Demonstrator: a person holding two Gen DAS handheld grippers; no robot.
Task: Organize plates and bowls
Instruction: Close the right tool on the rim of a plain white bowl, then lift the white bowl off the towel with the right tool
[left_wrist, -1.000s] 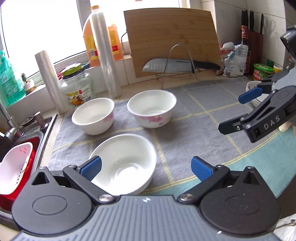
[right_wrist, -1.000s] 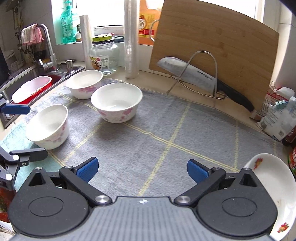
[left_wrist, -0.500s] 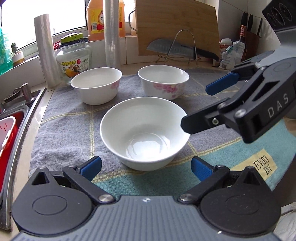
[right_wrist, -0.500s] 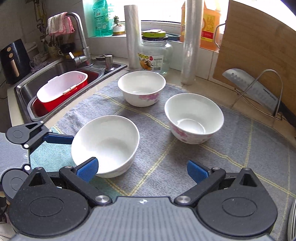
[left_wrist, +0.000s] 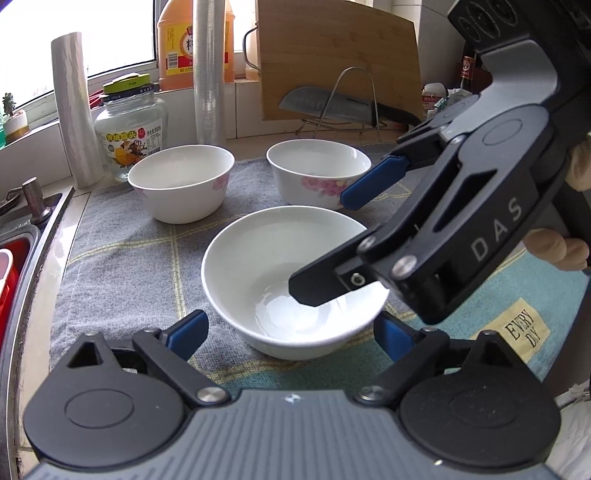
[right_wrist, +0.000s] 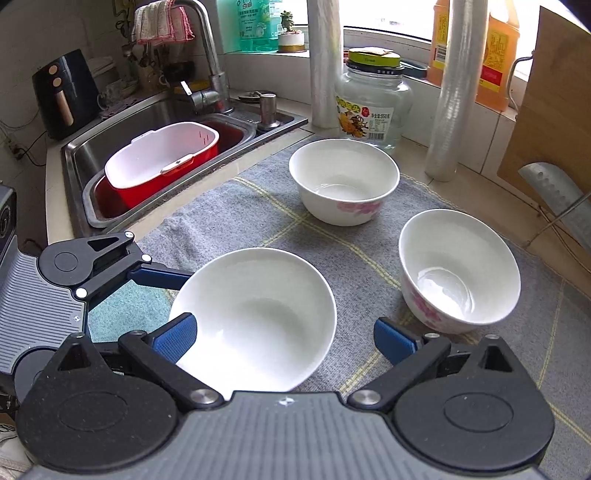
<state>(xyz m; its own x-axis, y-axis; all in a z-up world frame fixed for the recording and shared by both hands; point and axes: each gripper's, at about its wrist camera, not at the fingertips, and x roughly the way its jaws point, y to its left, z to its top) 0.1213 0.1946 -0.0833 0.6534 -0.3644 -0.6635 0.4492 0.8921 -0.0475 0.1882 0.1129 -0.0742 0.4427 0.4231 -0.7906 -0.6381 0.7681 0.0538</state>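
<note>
Three bowls stand upright and apart on a grey cloth spread over the counter beside the sink, presumably laid out to drain and within easy reach for stacking. The plain white bowl is nearest. Two flowered bowls stand behind it: one near the glass jar, the far-left bowl, and the other toward the chopping board, the far-right bowl. None is nested yet, so the sorting is judged to be at its start.

The left claw has just been closing. Its blue fingertips flank the near side of the plain bowl at either hand. They look not quite against the wall, though contact cannot be fully ruled out. The claw is thus spread around the bowl rather than pinching it.

The right claw is spread wide and pinches nothing. The plain bowl sits just ahead of it, toward its left fingertip, which overlaps the bowl's near rim in the right wrist view. In the left wrist view, one finger of this claw reaches over the bowl's mouth. Whether it touches the inside cannot be told.

Both claws point steeply downward at the same bowl, which suggests it is the next piece to be lifted, probably toward one of the flowered bowls.
</note>
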